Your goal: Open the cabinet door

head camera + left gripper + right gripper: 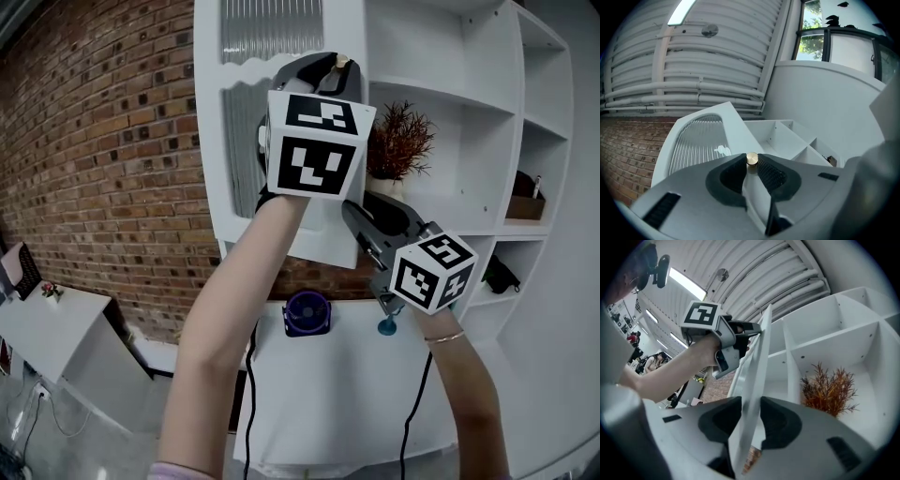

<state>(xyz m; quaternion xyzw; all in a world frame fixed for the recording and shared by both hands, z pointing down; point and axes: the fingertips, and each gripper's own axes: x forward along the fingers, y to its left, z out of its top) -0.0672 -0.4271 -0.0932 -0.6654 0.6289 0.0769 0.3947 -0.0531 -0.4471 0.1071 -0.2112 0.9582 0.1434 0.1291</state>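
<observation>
Cabinet door (210,141) stands ajar. Left gripper (751,165) clamps its brass knob (752,158); right gripper (751,411) pinches the door's free edge, near shelf plant (829,390).

Reddish plant (401,141), blue fan (307,312) on tbl (356,403), brick wall (103,141).

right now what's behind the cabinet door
Behind the half-open cabinet door, white shelves hold a reddish dried plant in a white pot. The door itself covers whatever lies further left on that shelf.
</observation>
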